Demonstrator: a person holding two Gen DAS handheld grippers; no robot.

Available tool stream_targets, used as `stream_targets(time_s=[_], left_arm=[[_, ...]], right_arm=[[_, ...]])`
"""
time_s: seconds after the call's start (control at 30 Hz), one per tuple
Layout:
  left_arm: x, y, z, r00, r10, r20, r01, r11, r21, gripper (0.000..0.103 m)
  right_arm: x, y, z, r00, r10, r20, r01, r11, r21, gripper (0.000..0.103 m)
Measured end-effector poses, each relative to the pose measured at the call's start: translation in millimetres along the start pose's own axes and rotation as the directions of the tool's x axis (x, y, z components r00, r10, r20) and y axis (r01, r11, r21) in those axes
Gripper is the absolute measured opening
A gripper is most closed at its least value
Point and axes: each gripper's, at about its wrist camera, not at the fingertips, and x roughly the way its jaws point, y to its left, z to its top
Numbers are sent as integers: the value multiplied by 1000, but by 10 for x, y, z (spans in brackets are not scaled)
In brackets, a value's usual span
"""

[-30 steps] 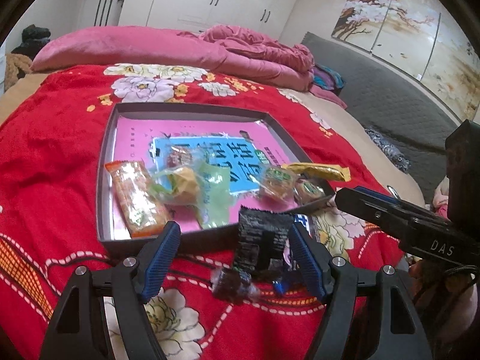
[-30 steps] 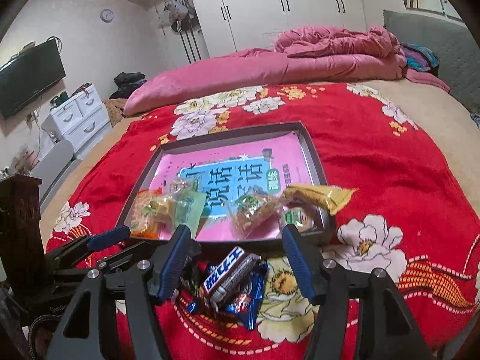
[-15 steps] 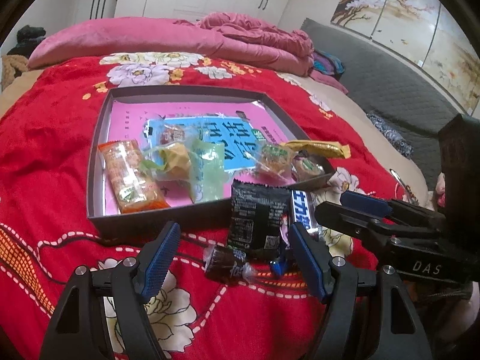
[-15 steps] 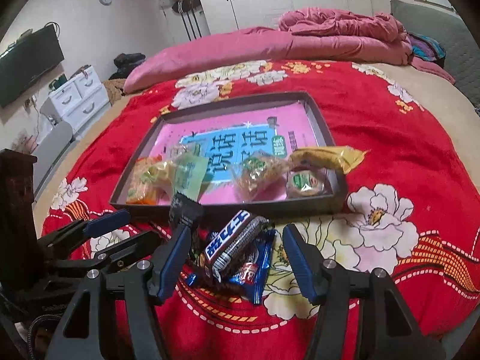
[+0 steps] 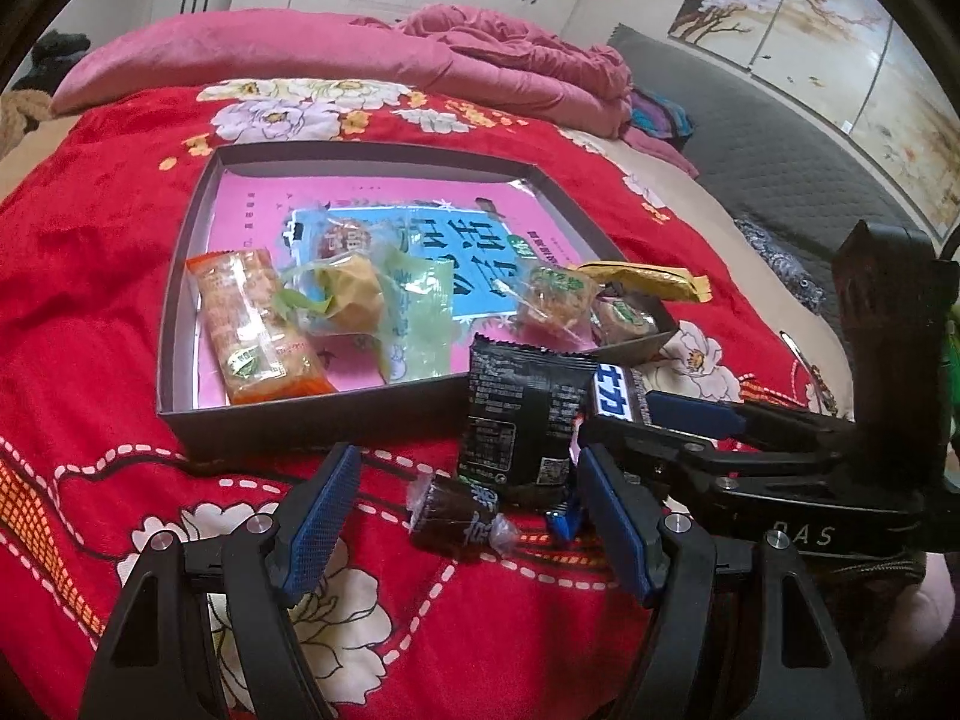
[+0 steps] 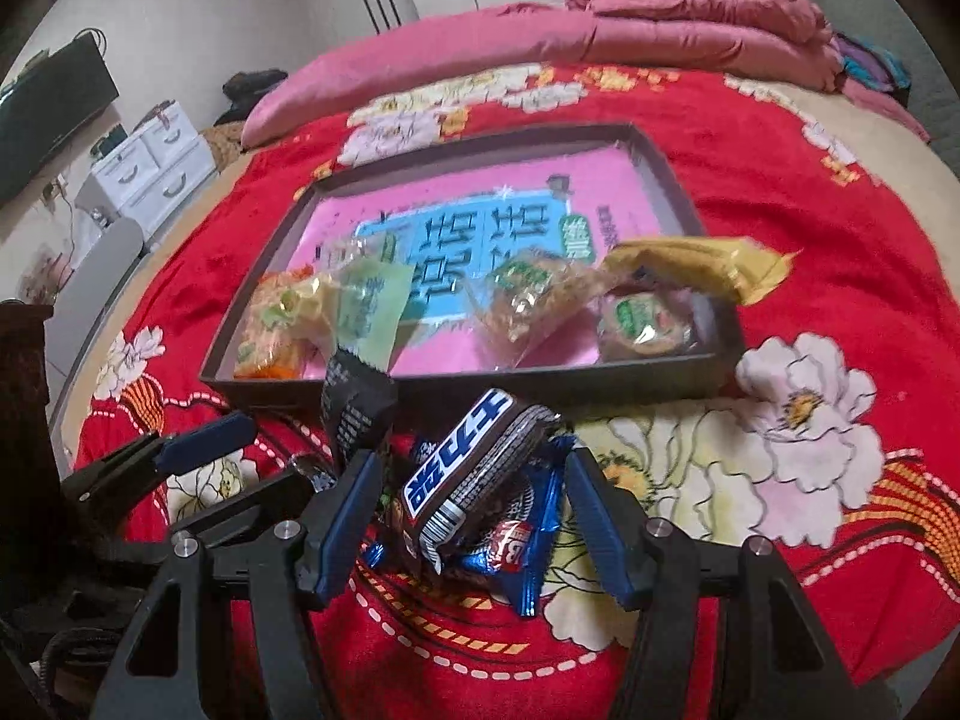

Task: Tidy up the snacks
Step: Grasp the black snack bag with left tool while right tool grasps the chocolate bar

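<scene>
My left tongs point(image 5: 468, 516) stand open around a dark candy point(image 5: 453, 513); my right tongs point(image 6: 468, 516) stand open, straddling the chocolate bar point(image 6: 474, 468) on the bed point(image 6: 780, 570).

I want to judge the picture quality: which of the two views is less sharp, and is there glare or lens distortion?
Right wrist view: softer overall, the print on the pink sheet in the tray is smeared; left wrist view: sharper, the black snack packet shows fine text. Both views: strong fisheye bending, dark corners, and mild glare on the clear wrappers.
</scene>
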Motion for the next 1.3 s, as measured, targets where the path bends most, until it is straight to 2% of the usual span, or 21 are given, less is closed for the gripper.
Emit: stream_targets(time_s=[0.07, 0.4, 0.6, 0.77, 0.97, 1.1, 1.3], left_arm=[[25, -2, 4, 1000, -2, -2, 2, 1000, -1, 76], [224, -49, 5, 999, -40, -34, 40, 999, -12, 76], [299, -100, 6, 998, -38, -42, 38, 999, -4, 76], [360, -48, 54, 996, -71, -48, 68, 996, -51, 76], [435, -4, 82, 994, -93, -65, 88, 993, -77, 62], [438, -28, 97, 991, -114, -72, 109, 992, -67, 46], [414, -73, 105, 991, -111, -71, 108, 993, -46, 41]], right_arm=[[14, -1, 4, 1000, 7, 3, -7, 1000, -15, 61], [64, -111, -14, 999, 30, 15, -29, 999, -22, 37], [36, -256, -57, 998, 61, 31, -61, 998, 10, 30], [-23, -323, -90, 998, 48, 44, -48, 999, 8, 29], [-48, -383, -75, 997, 57, 54, -58, 998, 34, 28], [-52, -368, -72, 997, 55, 58, -57, 998, 37, 28], [-81, -313, -75, 996, 60, 60, -61, 998, 23, 28]])
